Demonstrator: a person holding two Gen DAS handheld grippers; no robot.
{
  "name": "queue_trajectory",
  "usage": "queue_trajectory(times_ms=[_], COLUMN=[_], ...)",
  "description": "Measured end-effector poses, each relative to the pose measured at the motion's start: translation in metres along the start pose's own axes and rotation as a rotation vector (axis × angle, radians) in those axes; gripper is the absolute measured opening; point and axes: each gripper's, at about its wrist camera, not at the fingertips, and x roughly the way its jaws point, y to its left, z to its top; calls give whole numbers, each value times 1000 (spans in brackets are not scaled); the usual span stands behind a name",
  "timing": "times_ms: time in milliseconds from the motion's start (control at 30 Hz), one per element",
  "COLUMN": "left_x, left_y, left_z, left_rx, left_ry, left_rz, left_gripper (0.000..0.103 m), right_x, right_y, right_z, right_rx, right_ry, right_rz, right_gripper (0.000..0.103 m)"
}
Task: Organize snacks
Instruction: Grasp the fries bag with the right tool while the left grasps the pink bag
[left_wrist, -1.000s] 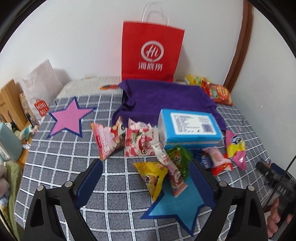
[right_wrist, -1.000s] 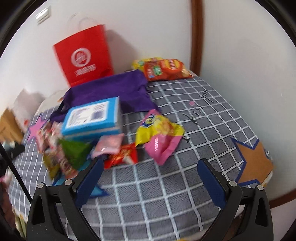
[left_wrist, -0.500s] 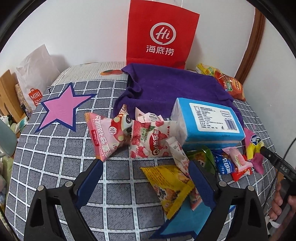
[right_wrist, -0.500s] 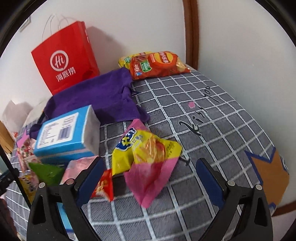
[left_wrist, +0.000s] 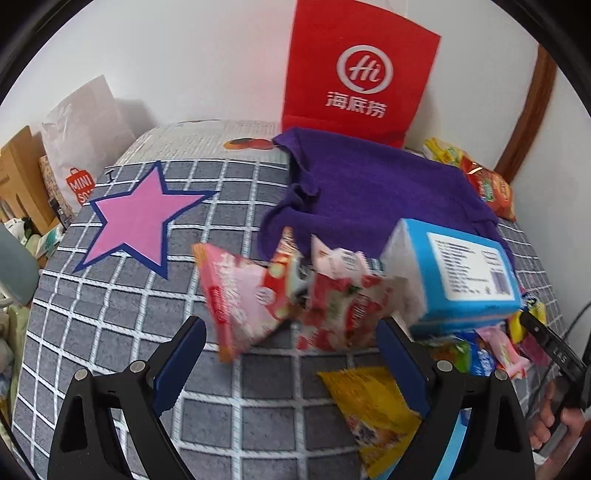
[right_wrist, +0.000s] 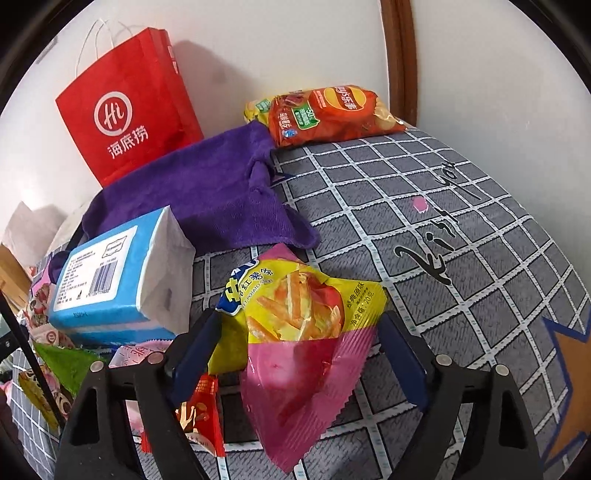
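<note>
Both claws are shown poised over the snack pile. The right gripper (right_wrist: 301, 352) is seen with its jaws set either side of the yellow-and-pink sweet-potato chip bag (right_wrist: 299, 332); the jaws have just been closing, with the bag between them, but firm pressing of the pads is not evident, so no grip is read yet. The left gripper (left_wrist: 291, 365) is held wide apart above the pink snack packets (left_wrist: 288, 299), with nothing clasped.

Items are listed by apparent extent. The grey checked cloth (right_wrist: 461, 236) is spread under everything. A red paper bag (right_wrist: 125, 107) is stood against the wall, and a purple towel (right_wrist: 207, 192) is laid in front of it. A blue tissue pack (right_wrist: 110, 280) is placed just beside the chip bag, and an orange crisp bag (right_wrist: 332, 114) is seen at the far edge near the wall. A yellow packet (left_wrist: 369, 410) is partly covered by the left claw's right finger. Smaller red and green sachets (right_wrist: 195, 413) are tucked beside the right claw's left finger.

The chip bag is judged light, air-puffed, crinkly and slippery, with brittle contents. It is best taken across its puffed middle or at the flat pink seal, with gentle pressure, so that the chips are not crushed.
</note>
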Motion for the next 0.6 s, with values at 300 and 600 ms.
queue_trajectory(times_ms=[300, 600], left_x=[12, 31], left_y=[27, 26], left_z=[17, 27], left_rx=[-64, -72], left_ry=[-4, 2], left_rz=[2, -44], left_gripper=[76, 67], right_x=[-1, 8], right_y=[-5, -5], right_z=[-7, -9], right_rx=[12, 26], right_ry=[-52, -19], right_rz=[27, 65], right_gripper=[75, 73])
